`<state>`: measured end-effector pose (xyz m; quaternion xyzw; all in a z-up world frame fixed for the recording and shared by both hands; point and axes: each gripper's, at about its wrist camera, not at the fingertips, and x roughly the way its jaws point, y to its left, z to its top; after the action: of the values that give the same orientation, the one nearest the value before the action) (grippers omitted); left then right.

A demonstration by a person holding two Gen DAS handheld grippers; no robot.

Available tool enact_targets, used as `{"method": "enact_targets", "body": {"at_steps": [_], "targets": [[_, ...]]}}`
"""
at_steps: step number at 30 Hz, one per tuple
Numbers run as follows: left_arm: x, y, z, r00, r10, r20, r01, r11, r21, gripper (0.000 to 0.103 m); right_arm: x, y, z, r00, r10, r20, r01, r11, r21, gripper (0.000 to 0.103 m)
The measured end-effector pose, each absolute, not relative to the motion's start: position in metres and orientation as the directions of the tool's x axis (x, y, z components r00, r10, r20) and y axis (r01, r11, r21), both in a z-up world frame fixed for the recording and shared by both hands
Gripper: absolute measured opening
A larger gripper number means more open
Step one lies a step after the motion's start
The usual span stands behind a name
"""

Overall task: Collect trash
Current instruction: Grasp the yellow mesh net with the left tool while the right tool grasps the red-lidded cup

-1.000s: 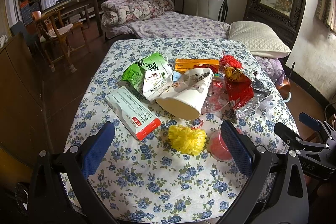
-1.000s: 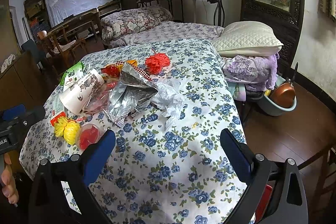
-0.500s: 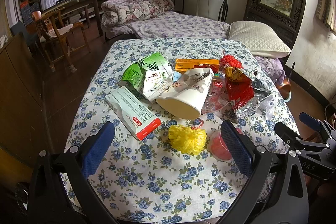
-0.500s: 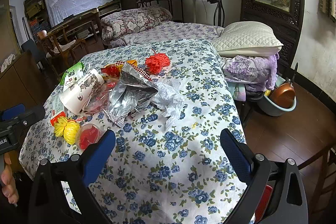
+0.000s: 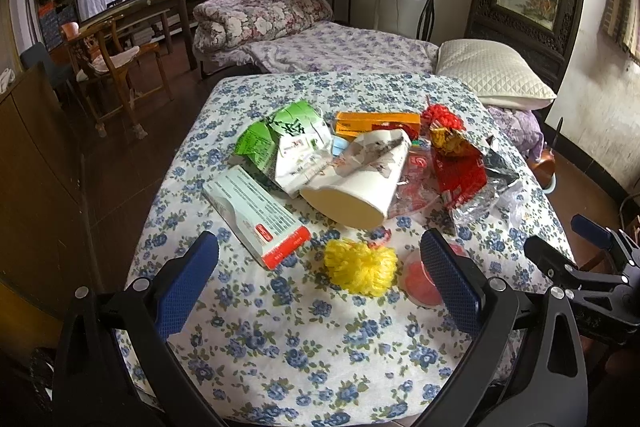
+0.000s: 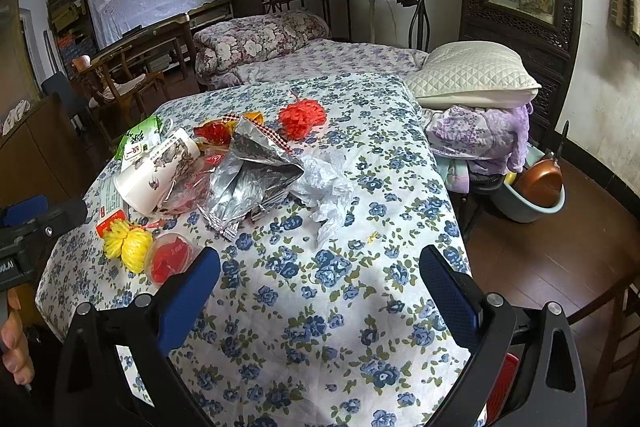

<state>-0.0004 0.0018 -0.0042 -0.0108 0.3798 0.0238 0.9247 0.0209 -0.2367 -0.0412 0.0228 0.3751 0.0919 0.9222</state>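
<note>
Trash lies on a table with a blue-flowered cloth (image 5: 304, 347). Nearest my left gripper (image 5: 320, 279) are a yellow mesh ball (image 5: 360, 267), a small red jelly cup (image 5: 418, 279) and a white and red carton (image 5: 256, 215). Behind them lie a white paper cup (image 5: 360, 187) on its side, a green and white bag (image 5: 288, 143), an orange box (image 5: 376, 123) and a red and silver foil bag (image 5: 464, 179). My left gripper is open, empty, hovering at the near edge. My right gripper (image 6: 320, 291) is open too, over bare cloth, with the foil bag (image 6: 252, 179), crumpled white plastic (image 6: 328, 191) and a red mesh ball (image 6: 302, 117) beyond.
A bed with a floral quilt (image 5: 260, 19) and a white pillow (image 5: 492, 75) stands behind the table. Wooden chairs (image 5: 112, 59) are at the left. A basin with a copper pot (image 6: 536, 191) sits on the floor at the right. A hand (image 6: 14, 347) shows at the lower left.
</note>
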Motion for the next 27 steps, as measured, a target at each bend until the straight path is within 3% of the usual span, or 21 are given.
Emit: {"method": "enact_targets", "body": {"at_steps": [7, 17, 19, 23, 27], "targets": [[0.015, 0.046, 0.002, 0.717, 0.065, -0.694, -0.141, 0.989, -0.052, 0.096, 0.016, -0.217, -0.043, 0.679, 0.247, -0.692, -0.259, 0.962, 0.09, 0.097], [0.02, 0.07, -0.001, 0.688, -0.003, -0.725, -0.164, 0.973, -0.161, 0.096, 0.009, -0.148, -0.052, 0.624, 0.296, -0.724, -0.426, 0.905, 0.002, 0.095], [0.02, 0.065, -0.002, 0.679, -0.026, -0.734, -0.151, 0.973, -0.174, 0.096, 0.01, -0.136, -0.055, 0.604, 0.295, -0.74, -0.448, 0.894, -0.009, 0.082], [0.019, 0.064, -0.004, 0.668, -0.053, -0.742, -0.143, 0.97, -0.197, 0.096, 0.016, -0.125, -0.06, 0.596, 0.274, -0.755, -0.444, 0.896, -0.025, 0.074], [0.019, 0.066, -0.006, 0.66, -0.05, -0.75, -0.161, 0.965, -0.206, 0.096, 0.022, -0.125, -0.063, 0.571, 0.287, -0.769, -0.439, 0.898, 0.009, 0.051]]}}
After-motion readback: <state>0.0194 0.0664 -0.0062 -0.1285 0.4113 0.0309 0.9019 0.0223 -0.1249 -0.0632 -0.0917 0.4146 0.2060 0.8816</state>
